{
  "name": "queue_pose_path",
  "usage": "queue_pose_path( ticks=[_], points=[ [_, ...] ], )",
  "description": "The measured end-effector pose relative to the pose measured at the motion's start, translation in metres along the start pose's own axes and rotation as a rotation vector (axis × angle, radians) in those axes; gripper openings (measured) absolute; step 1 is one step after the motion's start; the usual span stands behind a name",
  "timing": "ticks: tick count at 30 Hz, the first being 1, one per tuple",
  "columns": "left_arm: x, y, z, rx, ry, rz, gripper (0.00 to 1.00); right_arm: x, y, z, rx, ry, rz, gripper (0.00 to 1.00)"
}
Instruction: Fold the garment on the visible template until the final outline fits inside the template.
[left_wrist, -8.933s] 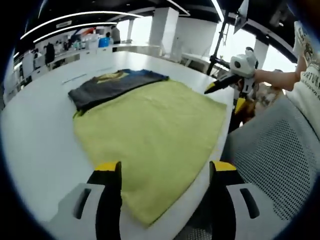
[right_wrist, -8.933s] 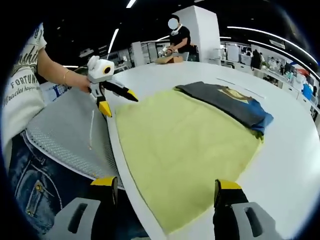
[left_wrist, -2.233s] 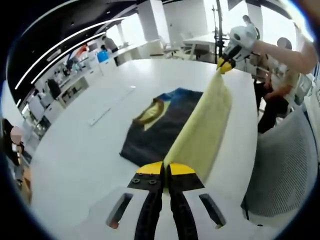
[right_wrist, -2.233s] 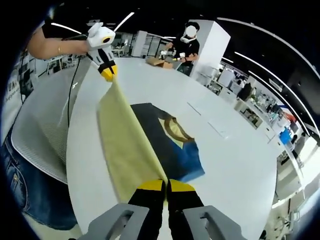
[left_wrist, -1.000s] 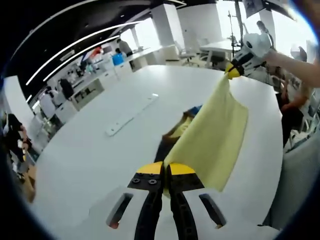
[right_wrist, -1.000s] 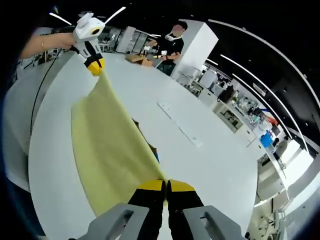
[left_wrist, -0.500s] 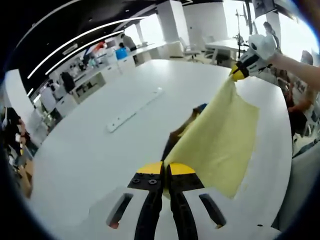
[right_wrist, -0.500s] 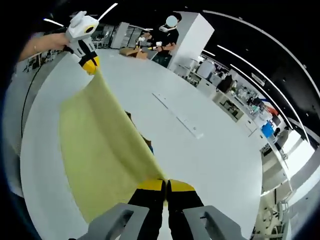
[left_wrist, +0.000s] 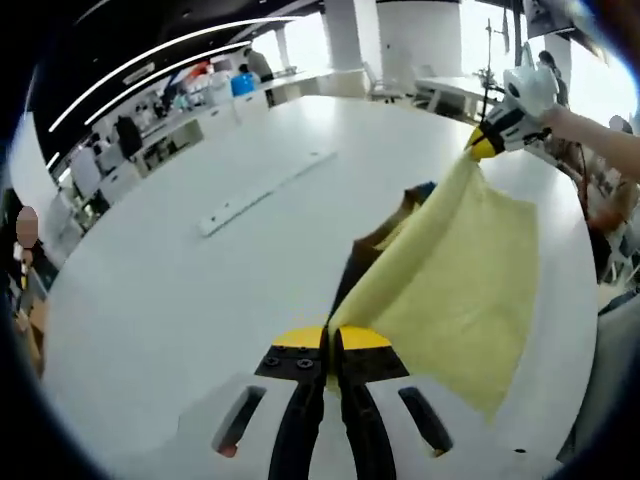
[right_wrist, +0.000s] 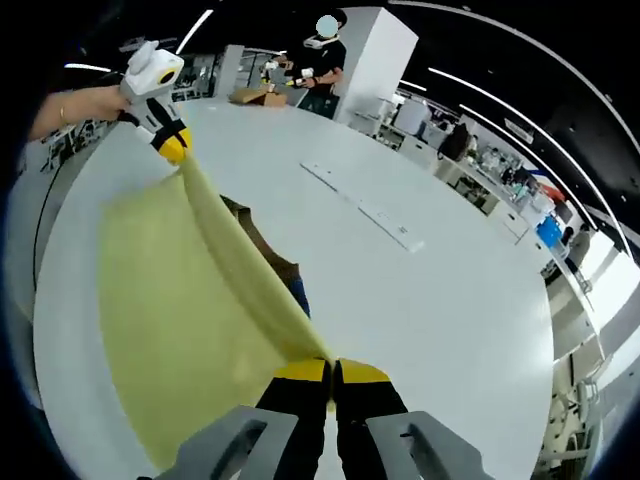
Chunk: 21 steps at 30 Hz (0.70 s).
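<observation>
Lifted since 8.9 s ago, when it lay flat: the yellow cloth (left_wrist: 455, 285) now hangs taut between both tools above the white surface (left_wrist: 180, 270), sagging toward its near edge. Left tool (left_wrist: 332, 345) and right tool (right_wrist: 333, 375) each clamped tight on a cloth corner. Dark garment (right_wrist: 268, 258) lies on surface just behind/under the cloth, mostly hidden.

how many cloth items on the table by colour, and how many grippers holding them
yellow cloth: 1, lifted by one edge
dark garment with blue: 1, lying mostly hidden behind the yellow cloth
grippers: 2, left gripper and right gripper, both with jaws shut on the yellow cloth
total: 2 cloth items, 2 grippers
</observation>
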<state>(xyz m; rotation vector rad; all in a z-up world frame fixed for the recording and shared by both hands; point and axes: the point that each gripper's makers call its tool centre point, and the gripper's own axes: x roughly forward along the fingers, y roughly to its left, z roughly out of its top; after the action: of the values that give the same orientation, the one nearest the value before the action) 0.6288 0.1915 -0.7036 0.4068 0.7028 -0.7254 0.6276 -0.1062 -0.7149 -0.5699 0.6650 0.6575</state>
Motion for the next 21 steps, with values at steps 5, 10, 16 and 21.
queue_pose_path(
  ticks=[5, 10, 16, 21],
  points=[
    [0.011, 0.003, -0.007, -0.001, 0.023, -0.004, 0.00, 0.013, 0.000, -0.007, 0.005, 0.028, 0.011, 0.00],
    [0.019, 0.008, -0.015, -0.016, 0.045, -0.002, 0.01, 0.021, 0.001, -0.011, 0.001, 0.040, 0.040, 0.00],
    [0.024, 0.011, -0.022, -0.020, 0.057, -0.002, 0.01, 0.029, 0.004, -0.020, 0.029, 0.061, 0.056, 0.00],
    [0.022, 0.010, -0.024, 0.007, 0.067, 0.006, 0.02, 0.029, 0.005, -0.020, -0.013, 0.065, 0.064, 0.00]
  ],
)
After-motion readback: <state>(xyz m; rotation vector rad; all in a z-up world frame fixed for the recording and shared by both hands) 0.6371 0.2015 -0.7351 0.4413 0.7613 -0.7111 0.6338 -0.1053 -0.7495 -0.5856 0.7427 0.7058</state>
